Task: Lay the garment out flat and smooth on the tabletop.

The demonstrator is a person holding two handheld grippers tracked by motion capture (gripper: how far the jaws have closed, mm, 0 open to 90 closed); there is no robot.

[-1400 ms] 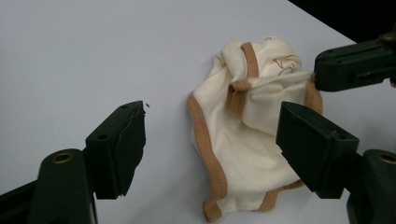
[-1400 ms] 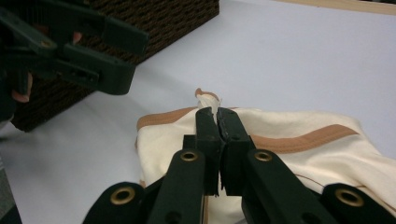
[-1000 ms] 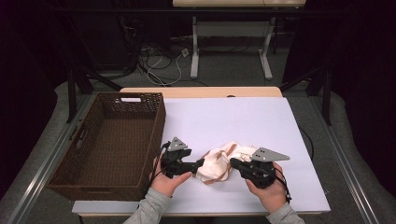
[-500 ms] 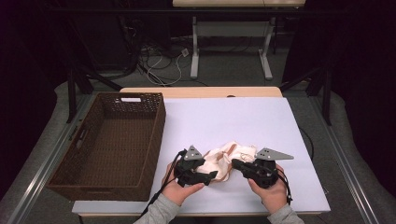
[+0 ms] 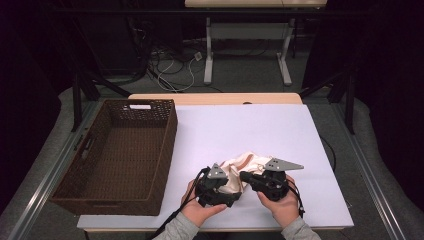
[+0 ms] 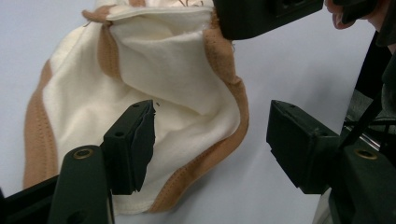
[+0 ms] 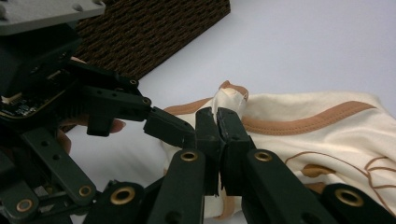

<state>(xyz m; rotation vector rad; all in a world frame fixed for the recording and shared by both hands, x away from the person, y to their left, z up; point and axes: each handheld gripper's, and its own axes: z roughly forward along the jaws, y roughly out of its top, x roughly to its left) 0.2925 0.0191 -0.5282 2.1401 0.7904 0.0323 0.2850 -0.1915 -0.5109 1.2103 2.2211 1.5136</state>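
Note:
A cream garment point(image 5: 246, 162) with tan trim lies crumpled on the white table point(image 5: 250, 125) near its front edge. My right gripper point(image 5: 245, 176) is shut on a raised fold of the cloth point(image 7: 303, 121), and the pinched fold pokes up above its tips point(image 7: 217, 116). My left gripper point(image 5: 232, 196) is open just left of it. In the left gripper view its jaws point(image 6: 212, 130) straddle the tan-trimmed lower edge of the garment point(image 6: 154, 70), one pad over the cloth and the other over bare table. The two grippers nearly touch.
A dark brown wicker basket point(image 5: 167, 145) stands on the left part of the table, its corner close behind the left gripper point(image 7: 154, 32). Bare white tabletop lies beyond and to the right of the garment. Desk legs and cables are on the floor behind.
My left gripper has moved right, from beside the basket up to the garment, close against the right gripper. The right gripper has stayed about where it was, holding the cloth.

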